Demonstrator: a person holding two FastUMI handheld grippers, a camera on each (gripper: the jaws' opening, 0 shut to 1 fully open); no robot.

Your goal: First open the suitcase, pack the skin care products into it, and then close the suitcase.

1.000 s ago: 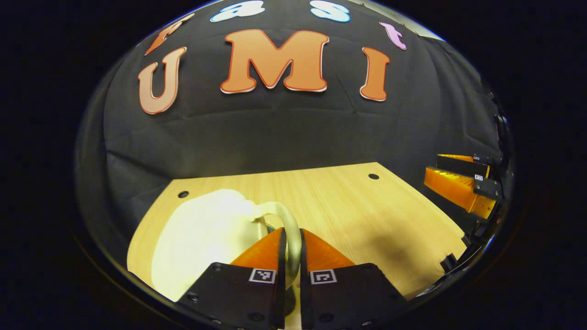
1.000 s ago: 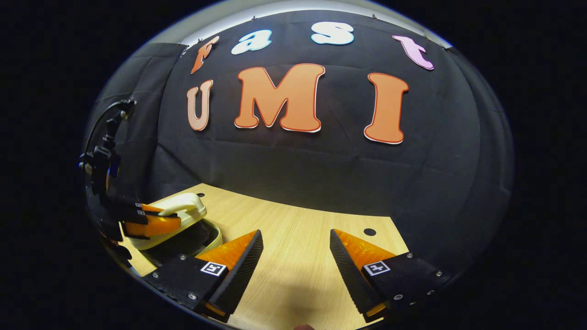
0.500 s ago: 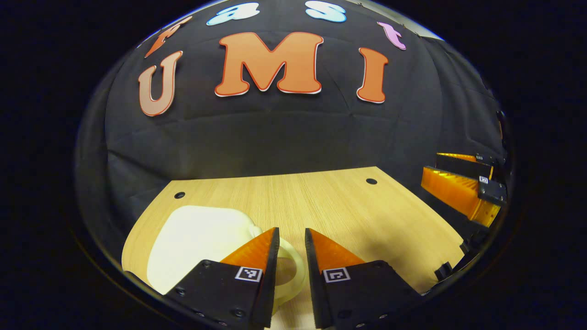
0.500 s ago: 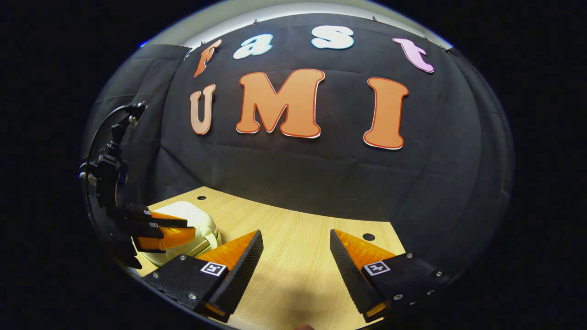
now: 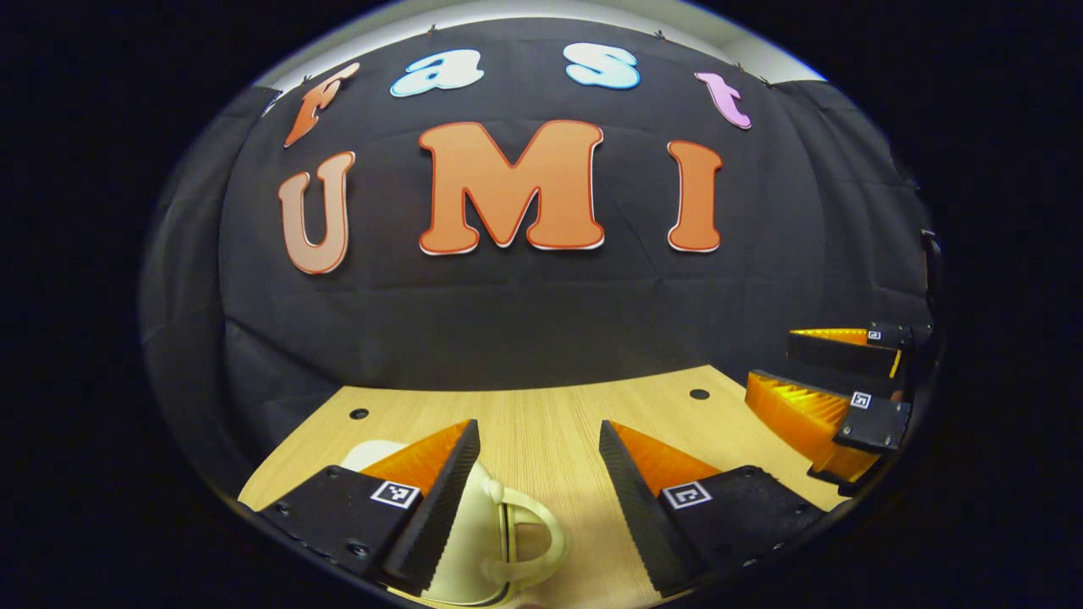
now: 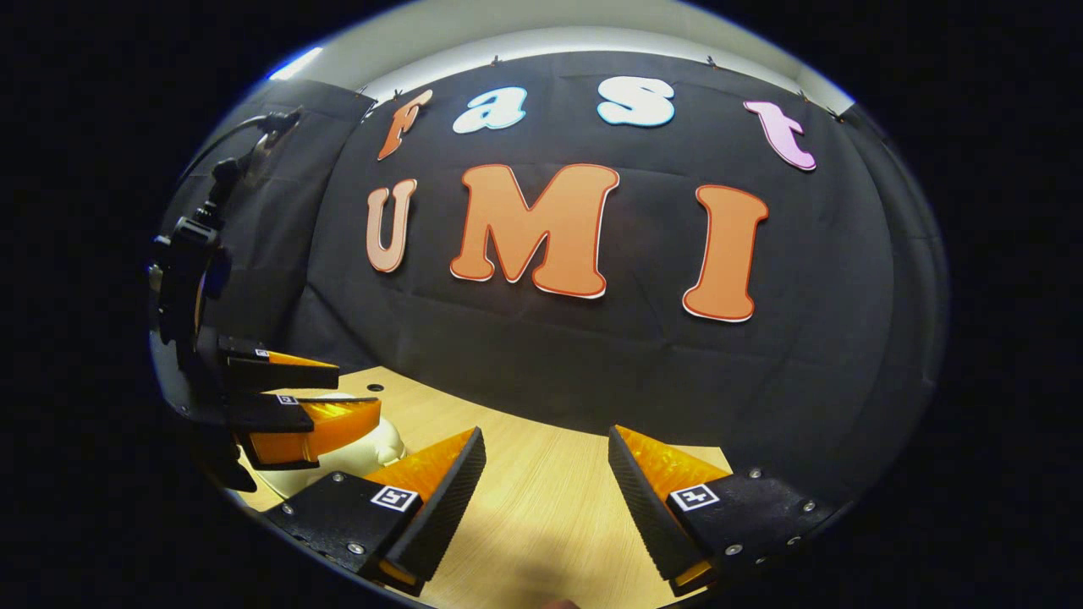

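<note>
**A:** Start at the tongs. What can't you make out?

**B:** In the left gripper view the left gripper (image 5: 539, 440) has its jaws spread wide with nothing between them. Its near finger covers part of the cream suitcase (image 5: 474, 550), which lies shut on the wooden table (image 5: 558, 414) just below and in front of the fingers. The case's body is cut off at the bottom edge; only its looped handle (image 5: 541, 529) reads clearly. Whether any skin care products are inside, I cannot tell.

**A:** And the other one?

**B:** The right gripper (image 6: 546, 448) is also wide open and empty, over bare table (image 6: 541, 499). In its own view the left gripper (image 6: 317, 397) sits at the left edge, above the suitcase (image 6: 364, 448), hiding most of it. In the left gripper view, the right gripper (image 5: 812, 381) is cropped at the right rim.

**A:** What has changed?

**B:** A second ago the left gripper's fingers were pinched on the handle with the lid raised. Half a second ago the lid was down and the fingers had parted a little. Now they are fully apart and pulled back and up from the case. The right gripper has stayed open, lifting slightly.
</note>
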